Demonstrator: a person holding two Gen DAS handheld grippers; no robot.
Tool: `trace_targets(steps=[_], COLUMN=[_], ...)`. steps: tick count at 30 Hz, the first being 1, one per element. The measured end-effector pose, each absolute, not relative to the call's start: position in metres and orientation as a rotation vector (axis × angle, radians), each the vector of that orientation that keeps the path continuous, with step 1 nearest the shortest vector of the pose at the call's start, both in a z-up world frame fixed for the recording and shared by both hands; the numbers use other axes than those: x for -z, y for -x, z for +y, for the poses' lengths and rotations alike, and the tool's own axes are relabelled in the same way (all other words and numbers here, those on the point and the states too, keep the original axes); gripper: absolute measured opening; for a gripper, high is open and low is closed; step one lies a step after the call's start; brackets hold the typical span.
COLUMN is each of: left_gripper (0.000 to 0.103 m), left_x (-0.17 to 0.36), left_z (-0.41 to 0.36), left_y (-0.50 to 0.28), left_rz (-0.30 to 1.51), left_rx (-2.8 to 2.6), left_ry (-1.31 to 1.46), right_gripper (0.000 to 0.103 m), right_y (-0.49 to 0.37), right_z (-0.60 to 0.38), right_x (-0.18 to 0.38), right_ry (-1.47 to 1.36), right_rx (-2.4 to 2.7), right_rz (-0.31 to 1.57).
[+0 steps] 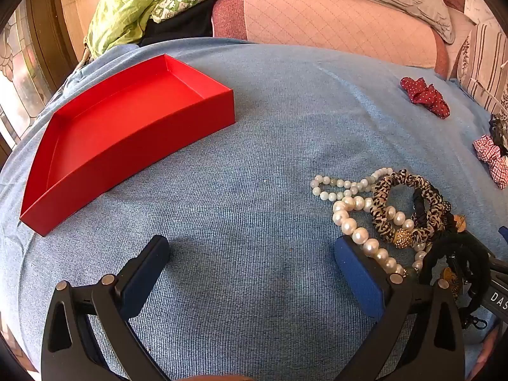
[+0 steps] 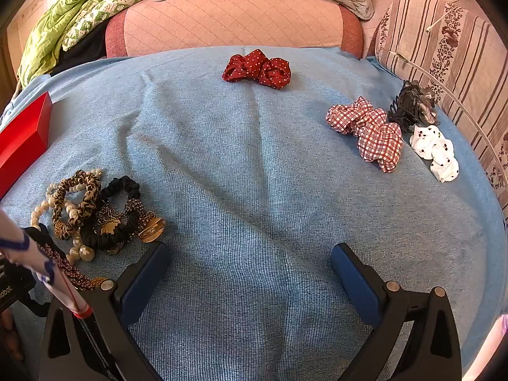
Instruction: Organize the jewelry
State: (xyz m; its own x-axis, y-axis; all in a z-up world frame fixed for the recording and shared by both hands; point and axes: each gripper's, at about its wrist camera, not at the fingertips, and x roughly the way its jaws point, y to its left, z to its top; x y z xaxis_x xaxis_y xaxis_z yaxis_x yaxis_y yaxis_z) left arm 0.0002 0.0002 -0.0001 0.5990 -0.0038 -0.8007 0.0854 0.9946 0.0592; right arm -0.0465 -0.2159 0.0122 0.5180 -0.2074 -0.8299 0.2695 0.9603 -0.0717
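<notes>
An empty red box [image 1: 127, 127] lies on the blue cloth at the left; its corner [image 2: 25, 133] shows in the right wrist view. A tangled pile holds a pearl necklace [image 1: 358, 231], a leopard-print scrunchie [image 1: 393, 209], black scrunchies and gold pieces; the same pile [image 2: 95, 216] sits left of my right gripper. My left gripper [image 1: 252, 250] stands open over bare cloth, its right finger beside the pearls. My right gripper [image 2: 249, 257] is open with nothing between its fingers.
A red dotted scrunchie [image 2: 257, 68] lies at the far middle. A red checked scrunchie [image 2: 368, 133], a dark hair claw [image 2: 412, 104] and a white dotted scrunchie [image 2: 435, 152] lie at the right. A pink cushion [image 2: 235, 22], green bedding and a striped pillow border the cloth.
</notes>
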Motion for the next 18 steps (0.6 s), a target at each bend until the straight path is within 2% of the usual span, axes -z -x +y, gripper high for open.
trace_targets(steps=[18], left_gripper=[0.103], left_x=[0.0001], left_z=[0.0014], left_y=[0.0003], left_rz=[0.921], left_rx=[0.053], left_ry=[-0.103], right_gripper=[0.103], right_y=[0.0467], right_z=[-0.2163], right_x=[-0.0121], right_ry=[-0.074], right_rx=[0.285], right_rz=[0.985])
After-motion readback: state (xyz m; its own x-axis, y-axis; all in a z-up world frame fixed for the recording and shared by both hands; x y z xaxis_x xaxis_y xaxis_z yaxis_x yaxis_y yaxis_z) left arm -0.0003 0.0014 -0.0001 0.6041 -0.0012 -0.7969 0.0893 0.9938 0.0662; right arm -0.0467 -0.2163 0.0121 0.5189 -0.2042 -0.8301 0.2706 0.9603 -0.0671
